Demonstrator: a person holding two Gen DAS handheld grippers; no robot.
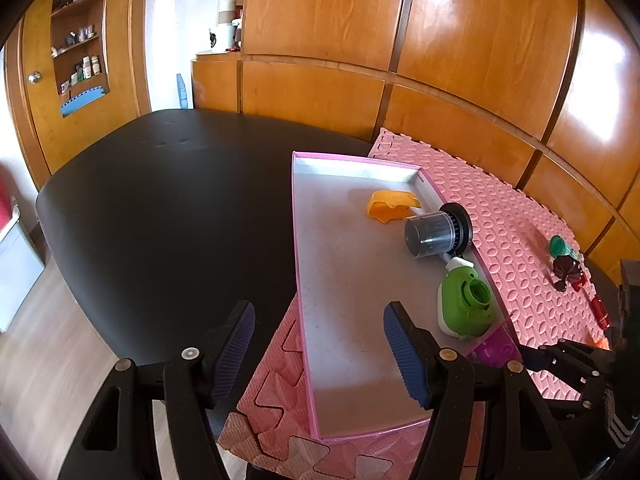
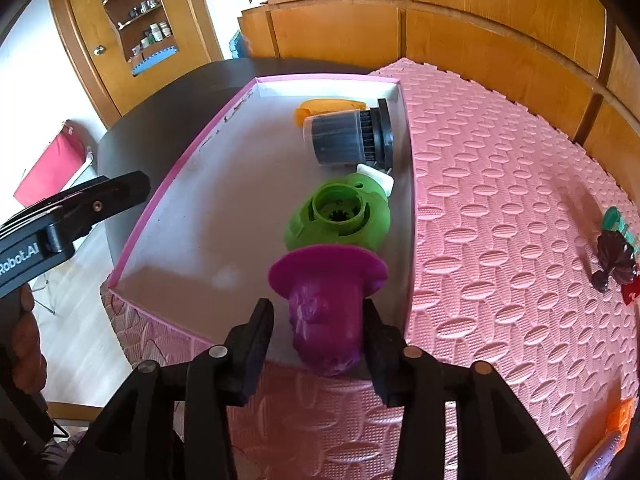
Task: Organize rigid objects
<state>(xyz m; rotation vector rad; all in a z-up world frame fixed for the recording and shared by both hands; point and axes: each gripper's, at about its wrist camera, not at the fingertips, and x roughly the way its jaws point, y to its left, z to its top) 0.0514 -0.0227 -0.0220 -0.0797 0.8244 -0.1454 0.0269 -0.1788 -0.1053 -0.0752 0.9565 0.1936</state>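
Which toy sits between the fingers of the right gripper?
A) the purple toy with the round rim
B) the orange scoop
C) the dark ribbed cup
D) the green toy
A: in the right wrist view the purple toy sits between the right gripper's fingers at the near end of the pink box. A gap shows on the left side, while the green toy lies farther in.

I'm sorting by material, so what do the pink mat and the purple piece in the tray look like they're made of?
Pink mat: likely soft foam, matte, with embossed ovals and jigsaw edges. Purple piece: seemingly hard moulded plastic, slightly glossy, with a clean thin flange.
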